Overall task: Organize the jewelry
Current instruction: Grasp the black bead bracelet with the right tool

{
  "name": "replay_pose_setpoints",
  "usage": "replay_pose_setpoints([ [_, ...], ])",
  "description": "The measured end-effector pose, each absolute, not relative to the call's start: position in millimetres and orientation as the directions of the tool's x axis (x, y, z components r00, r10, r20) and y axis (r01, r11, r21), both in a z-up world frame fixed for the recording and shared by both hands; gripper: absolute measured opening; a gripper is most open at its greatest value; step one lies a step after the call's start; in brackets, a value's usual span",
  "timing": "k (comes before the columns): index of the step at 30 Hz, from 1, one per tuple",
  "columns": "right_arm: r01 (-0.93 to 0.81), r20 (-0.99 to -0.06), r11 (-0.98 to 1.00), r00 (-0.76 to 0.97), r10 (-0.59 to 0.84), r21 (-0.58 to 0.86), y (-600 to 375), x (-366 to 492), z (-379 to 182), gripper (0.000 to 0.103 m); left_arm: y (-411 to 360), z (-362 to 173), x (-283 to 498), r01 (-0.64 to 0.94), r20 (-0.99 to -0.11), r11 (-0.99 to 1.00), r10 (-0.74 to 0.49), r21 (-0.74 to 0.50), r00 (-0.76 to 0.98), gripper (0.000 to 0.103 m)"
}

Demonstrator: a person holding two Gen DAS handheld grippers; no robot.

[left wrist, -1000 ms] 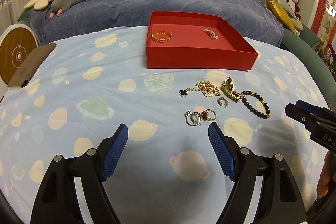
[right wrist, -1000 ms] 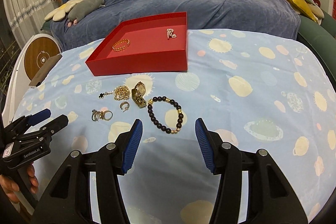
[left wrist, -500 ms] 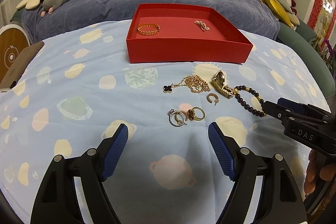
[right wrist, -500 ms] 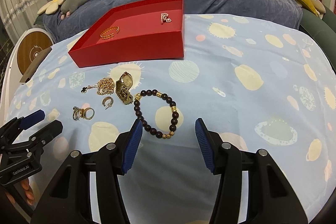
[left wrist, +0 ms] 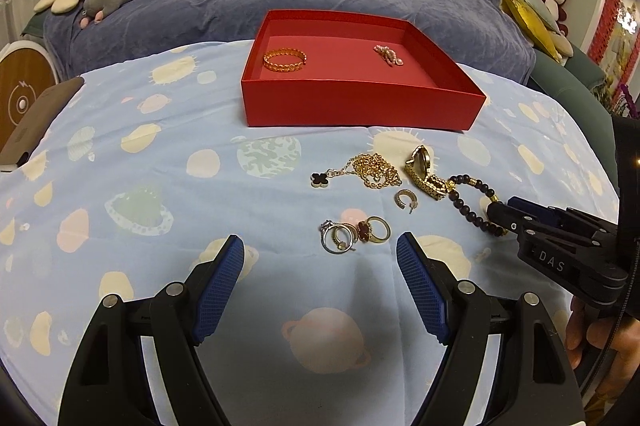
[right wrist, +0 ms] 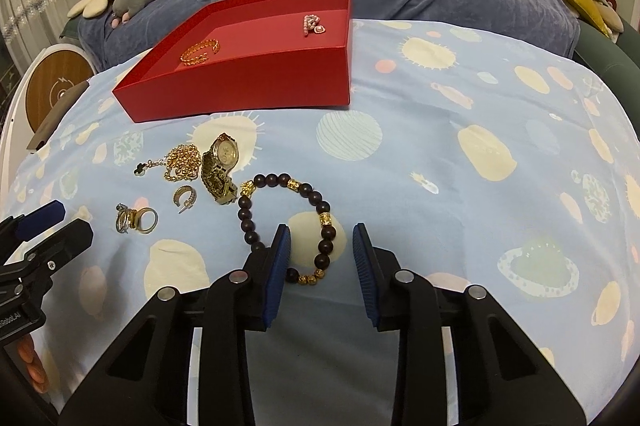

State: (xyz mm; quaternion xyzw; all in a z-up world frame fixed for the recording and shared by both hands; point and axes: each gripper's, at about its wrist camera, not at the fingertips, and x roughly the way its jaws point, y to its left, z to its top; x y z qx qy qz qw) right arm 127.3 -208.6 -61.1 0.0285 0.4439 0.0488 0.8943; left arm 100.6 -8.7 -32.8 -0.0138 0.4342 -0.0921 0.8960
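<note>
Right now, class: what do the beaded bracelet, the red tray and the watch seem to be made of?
Beaded bracelet: dark round beads, probably polished wood or stone, with gold-coloured spacers.
Red tray: likely matte card, judging by its thin straight walls and sharp folded corners.
Watch: gold-toned metal, shiny, with a linked band.

Red box [right wrist: 256,82]: matt card, smooth. Tablecloth [right wrist: 460,186]: thin printed cloth, lightly creased. Beaded bracelet [right wrist: 325,218]: dark, glossy beads with gold-tone metal spacers. Watch [right wrist: 221,166], chain [left wrist: 374,170], rings [left wrist: 356,232]: shiny metal. Gripper pads [left wrist: 218,290]: blue, ribbed texture.
</note>
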Motion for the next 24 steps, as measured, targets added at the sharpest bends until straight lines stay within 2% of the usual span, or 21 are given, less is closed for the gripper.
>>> replay_pose_setpoints([
  [7,-0.053,-0.791,0.995,0.603,0.103,0.089,-213.3,127.8,-61.5,0.007,-12.0,-32.1,101.6,0.157,-0.774,0.981,-0.186,-0.113,0.605,0.076],
  [17,-0.048,-0.77,0.991,0.626,0.126,0.123,-222.5,112.1,-43.2,0.007,-36.6,-25.3,119.0,0.168,-0.763,0.972,-0.233,-0.164,0.603,0.076],
  [24,-0.043,-0.771,0.988,0.621,0.141,0.147,-236.7,104.4,-43.1,0.007,-76.5,-27.6,143.6,0.204,-0.757,0.97,-0.229,-0.129,0.612,0.076],
])
